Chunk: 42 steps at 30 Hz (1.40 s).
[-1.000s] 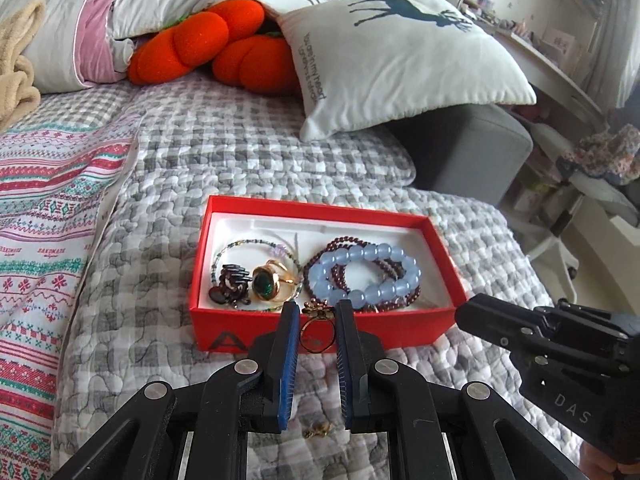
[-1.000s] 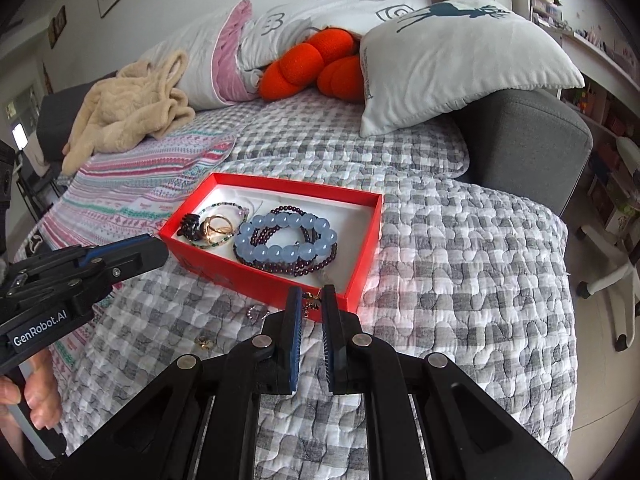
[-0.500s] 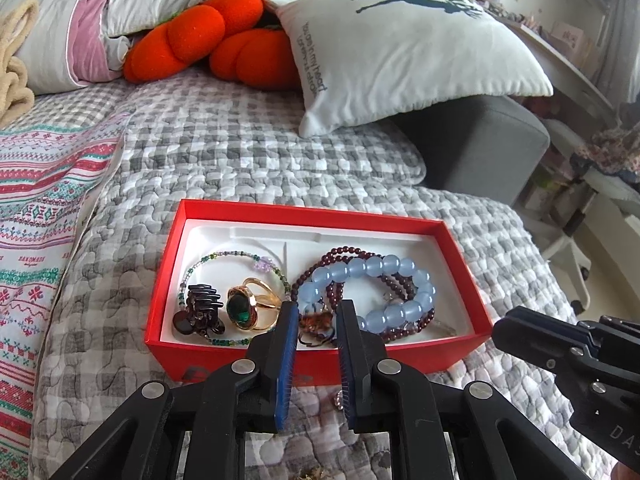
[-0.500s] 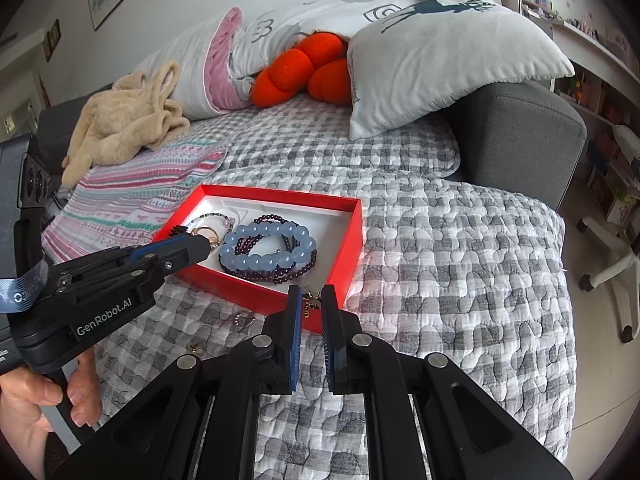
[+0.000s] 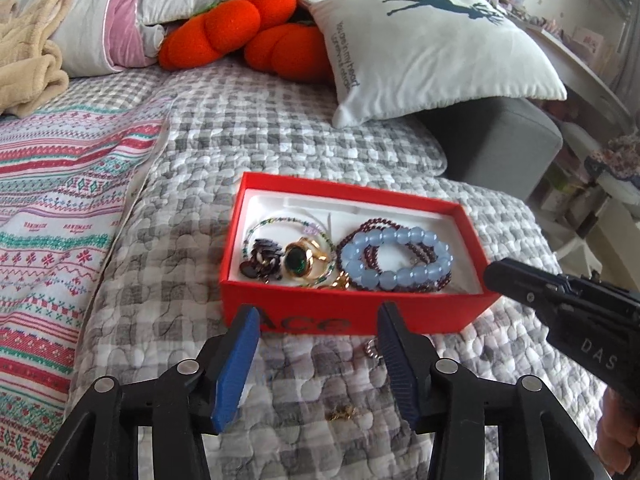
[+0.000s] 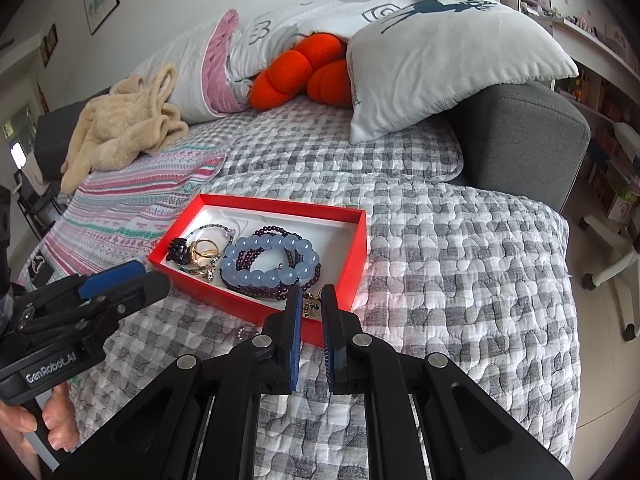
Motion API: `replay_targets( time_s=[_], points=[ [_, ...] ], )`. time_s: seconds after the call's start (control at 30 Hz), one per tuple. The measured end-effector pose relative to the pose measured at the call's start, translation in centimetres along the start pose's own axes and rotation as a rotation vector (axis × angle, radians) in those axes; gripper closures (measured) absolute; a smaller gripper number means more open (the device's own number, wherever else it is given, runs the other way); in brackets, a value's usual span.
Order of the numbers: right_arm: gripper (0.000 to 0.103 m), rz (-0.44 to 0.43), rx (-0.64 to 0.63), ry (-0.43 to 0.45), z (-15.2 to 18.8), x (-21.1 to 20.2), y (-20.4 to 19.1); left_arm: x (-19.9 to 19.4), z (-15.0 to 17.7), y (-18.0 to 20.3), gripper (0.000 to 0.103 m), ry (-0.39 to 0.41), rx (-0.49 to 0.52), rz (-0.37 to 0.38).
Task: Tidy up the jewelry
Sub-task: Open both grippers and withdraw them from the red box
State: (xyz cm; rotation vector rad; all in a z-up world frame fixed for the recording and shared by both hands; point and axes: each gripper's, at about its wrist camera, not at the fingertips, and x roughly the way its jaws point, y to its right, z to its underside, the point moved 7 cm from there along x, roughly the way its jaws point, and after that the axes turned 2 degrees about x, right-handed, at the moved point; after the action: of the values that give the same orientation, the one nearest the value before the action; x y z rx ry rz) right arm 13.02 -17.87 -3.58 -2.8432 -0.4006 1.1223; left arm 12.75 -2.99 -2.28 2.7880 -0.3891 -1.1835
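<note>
Box [image 5: 352, 316], red card, w/ glossy round beads [image 5: 394, 258]; left jaws wide, right jaws pinching small metal trinket [image 6: 310, 305].

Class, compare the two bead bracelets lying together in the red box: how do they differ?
The blue bracelet has large, pale, cloudy beads in a single loop. The dark red bracelet has tiny beads wound in several loops, and it lies mostly beneath the blue one. Both are round bead strands resting at the right end of the red box.
</note>
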Motion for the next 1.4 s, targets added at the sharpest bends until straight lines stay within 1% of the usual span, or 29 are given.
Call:
replay_targets(
  time_s=[0.03, 0.1, 0.2, 0.47, 0.63, 0.7, 0.77, 0.8, 0.87, 0.9, 0.97, 1.03, 1.1, 1.17, 1.23, 1.3, 1.4],
  points=[
    [0.093, 0.002, 0.0, -0.003, -0.1, 0.2, 0.0, 0.0, 0.3, -0.2, 0.047, -0.012, -0.003, -0.008],
    [0.093, 0.005, 0.002, -0.01, -0.1, 0.7, -0.1, 0.2, 0.8, -0.7, 0.042, -0.035, -0.008, -0.02],
    [0.093, 0.005, 0.0, -0.018, -0.2, 1.1, -0.3, 0.2, 1.3, -1.5, 0.039, -0.052, -0.02, -0.034],
    [0.093, 0.018, 0.002, -0.03, -0.1, 1.9, -0.3, 0.1, 1.8, -2.3, 0.037, -0.071, -0.033, -0.027],
    [0.092, 0.0, 0.006, -0.032, -0.1, 2.1, -0.5, 0.2, 1.9, -2.4, 0.036, -0.079, -0.025, -0.037],
    [0.087, 0.003, 0.002, -0.032, -0.1, 2.0, -0.5, 0.3, 1.9, -2.4, 0.033, -0.084, -0.02, -0.044],
    [0.077, -0.016, 0.004, -0.029, 0.0, 1.6, -0.8, 0.4, 1.8, -2.6, 0.029, -0.08, -0.014, -0.053],
    [0.074, -0.023, 0.003, -0.025, 0.0, 1.4, -0.9, 0.3, 1.8, -2.6, 0.027, -0.079, -0.01, -0.059],
    [0.064, -0.029, 0.002, -0.013, 0.2, 0.6, -1.1, 0.2, 2.0, -2.7, 0.026, -0.077, -0.002, -0.069],
    [0.062, -0.028, 0.002, -0.009, 0.3, 0.2, -1.1, 0.1, 2.2, -2.7, 0.025, -0.078, 0.002, -0.073],
    [0.052, -0.023, 0.013, -0.006, 0.7, -0.5, -1.0, 0.0, 2.6, -2.6, 0.024, -0.083, 0.013, -0.082],
    [0.05, -0.015, 0.024, -0.012, 1.3, -1.0, -0.6, -0.1, 3.3, -2.4, 0.023, -0.093, 0.028, -0.088],
    [0.047, 0.008, 0.025, -0.016, 1.9, -1.5, -0.2, -0.1, 4.0, -2.1, 0.022, -0.103, 0.044, -0.092],
    [0.041, 0.035, 0.026, -0.017, 2.4, -1.8, 0.3, -0.1, 4.7, -1.5, 0.021, -0.109, 0.066, -0.091],
    [0.039, 0.05, 0.032, -0.022, 2.9, -2.0, 0.8, 0.0, 5.4, -1.0, 0.018, -0.114, 0.094, -0.098],
    [0.038, 0.066, 0.036, -0.031, 3.5, -2.0, 1.2, 0.4, 6.2, -0.7, 0.012, -0.122, 0.12, -0.124],
    [0.036, 0.11, 0.031, -0.057, 4.7, -1.6, 2.1, 0.9, 7.2, -0.5, 0.011, -0.115, 0.154, -0.19]
  ],
)
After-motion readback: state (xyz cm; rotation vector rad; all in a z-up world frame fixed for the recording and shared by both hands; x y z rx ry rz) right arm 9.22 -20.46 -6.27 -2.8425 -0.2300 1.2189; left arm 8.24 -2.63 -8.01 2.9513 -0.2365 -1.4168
